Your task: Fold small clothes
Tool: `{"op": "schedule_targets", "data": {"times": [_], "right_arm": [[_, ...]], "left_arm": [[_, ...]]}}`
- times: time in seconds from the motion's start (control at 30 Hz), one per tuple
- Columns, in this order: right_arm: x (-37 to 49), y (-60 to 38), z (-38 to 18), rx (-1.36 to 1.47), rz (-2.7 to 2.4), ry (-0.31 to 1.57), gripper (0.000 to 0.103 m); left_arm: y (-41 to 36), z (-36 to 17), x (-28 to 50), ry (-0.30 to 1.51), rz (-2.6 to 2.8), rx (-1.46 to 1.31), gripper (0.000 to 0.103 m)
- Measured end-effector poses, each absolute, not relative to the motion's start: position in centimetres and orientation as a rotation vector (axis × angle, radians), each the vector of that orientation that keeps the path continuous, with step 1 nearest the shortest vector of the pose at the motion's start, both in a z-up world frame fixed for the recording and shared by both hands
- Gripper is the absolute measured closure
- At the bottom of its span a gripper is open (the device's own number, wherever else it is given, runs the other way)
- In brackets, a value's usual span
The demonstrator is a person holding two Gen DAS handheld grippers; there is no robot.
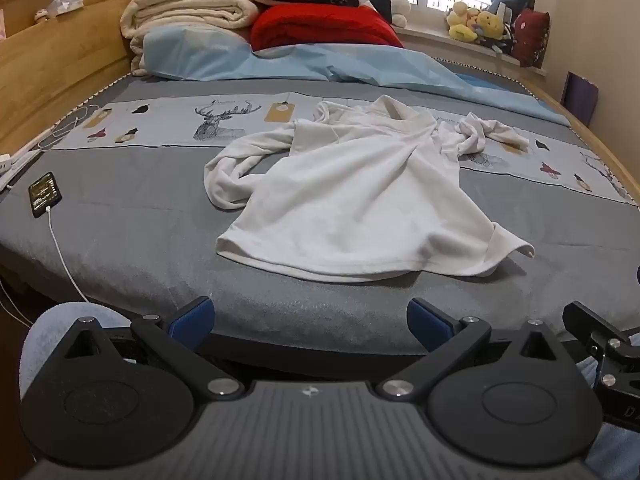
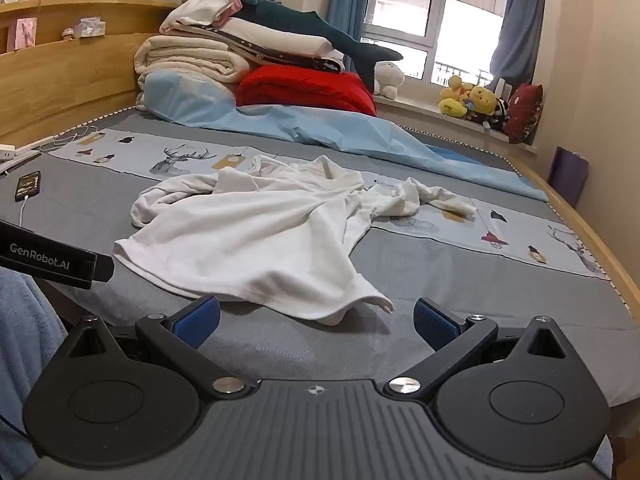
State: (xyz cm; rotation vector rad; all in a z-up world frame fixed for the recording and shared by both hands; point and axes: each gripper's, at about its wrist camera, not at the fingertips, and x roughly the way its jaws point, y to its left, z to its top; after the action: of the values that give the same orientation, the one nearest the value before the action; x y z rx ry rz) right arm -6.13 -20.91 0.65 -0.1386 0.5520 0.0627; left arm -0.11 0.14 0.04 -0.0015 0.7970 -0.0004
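Bed (image 1: 140, 272) with grey cover; crumpled white garment (image 1: 352, 196) lies mid-surface; phone (image 1: 45, 194) on cable at left edge; folded bedding (image 1: 192, 12) stacked at head.

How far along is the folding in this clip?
Nothing looks folded yet: the white long-sleeved cotton top lies crumpled on the grey bedspread, sleeves bunched. Nothing is in hand; the left tongs and right tongs are open and empty, short of the hem. Spreading it flat and all folds remain.

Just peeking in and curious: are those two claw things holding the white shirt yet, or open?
Left gripper: open, holding nothing; the white shirt lies ahead on the bed.
Right gripper: open, holding nothing, just short of the shirt's hem.
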Motion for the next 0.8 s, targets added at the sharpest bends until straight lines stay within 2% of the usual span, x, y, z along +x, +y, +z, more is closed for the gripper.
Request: {"op": "schedule_targets", "data": {"times": [0.8], "right_arm": [[-5.88, -20.56, 0.66, -0.15, 0.074, 0.556, 0.001]], "left_arm": [[-0.08, 0.23, -0.09, 0.797, 0.009, 0.007, 0.001]]}}
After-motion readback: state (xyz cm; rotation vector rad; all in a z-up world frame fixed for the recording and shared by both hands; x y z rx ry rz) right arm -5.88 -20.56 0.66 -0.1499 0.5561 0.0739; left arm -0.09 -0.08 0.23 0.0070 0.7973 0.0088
